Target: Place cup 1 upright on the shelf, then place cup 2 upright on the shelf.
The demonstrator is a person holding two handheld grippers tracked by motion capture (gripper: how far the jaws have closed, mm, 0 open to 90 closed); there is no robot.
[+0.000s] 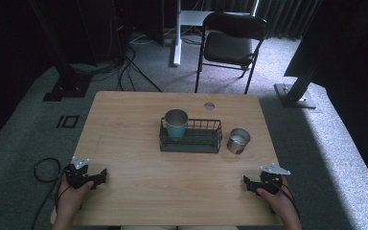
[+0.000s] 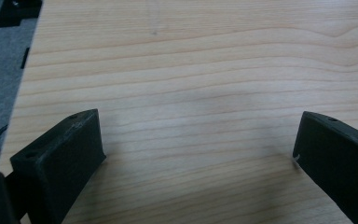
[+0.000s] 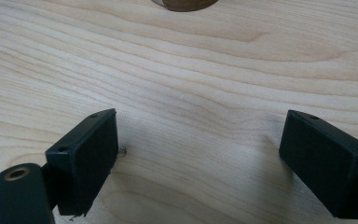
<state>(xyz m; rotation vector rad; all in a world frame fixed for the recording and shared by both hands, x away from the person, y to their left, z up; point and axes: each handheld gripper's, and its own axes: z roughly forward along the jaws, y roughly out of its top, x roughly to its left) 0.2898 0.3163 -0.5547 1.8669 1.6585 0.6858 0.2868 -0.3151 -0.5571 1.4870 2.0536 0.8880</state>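
The steel cup (image 1: 238,140), well ahead of the wide-spread right gripper (image 1: 249,184), is best being approached level; the left gripper (image 1: 100,176) is likewise being held wide.

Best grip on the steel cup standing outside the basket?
Probably pinch the rim wall of the steel cup from above, one jaw inside, one outside: it stands upright, mouth open. Use the right tool, jaws apart and nearest; the basket crowds the cup's left side.
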